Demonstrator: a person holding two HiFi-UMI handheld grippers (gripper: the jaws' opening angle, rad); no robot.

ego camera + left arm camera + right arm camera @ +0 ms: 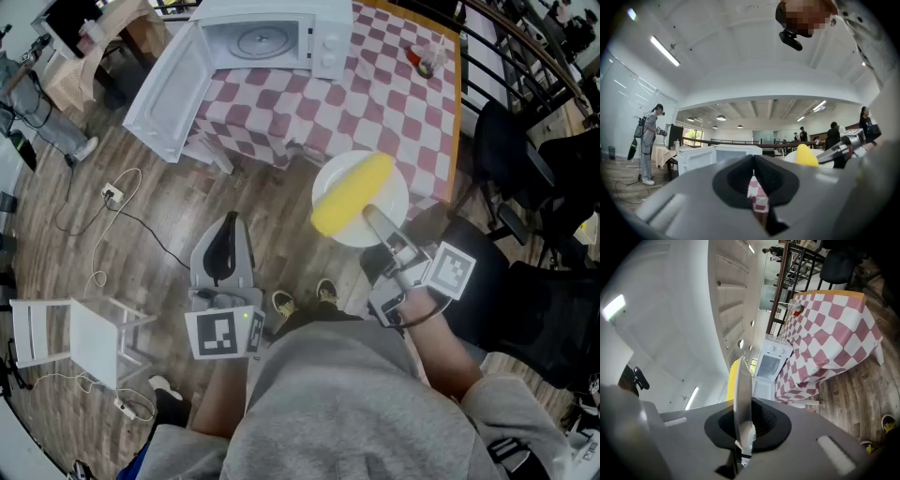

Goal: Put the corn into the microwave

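- The only print I could make out was the black-and-white square markers: one on the left gripper's [228,230] cube [223,333], one on the right gripper's [368,214] cube [452,269].
- The right gripper reached level toward 11 o'clock from my body, its jaws pinched on the near rim of a white plate [394,199] that it carried flat.
- The left gripper pointed to 12 o'clock, level and close to my body over the wood floor [141,234]. Its jaws were pressed together with nothing between them.
- The corn [352,194] was a plain bright yellow cob. It lay across the plate, one end at 7 o'clock past the rim and the other at 1 o'clock.
- The plate hung just off the near edge of the table's red-and-white checked cloth [375,94].
- The white microwave [328,37] stood on that cloth at 11 o'clock from the corn, well apart, with its door [169,89] swung wide open toward 8 o'clock.
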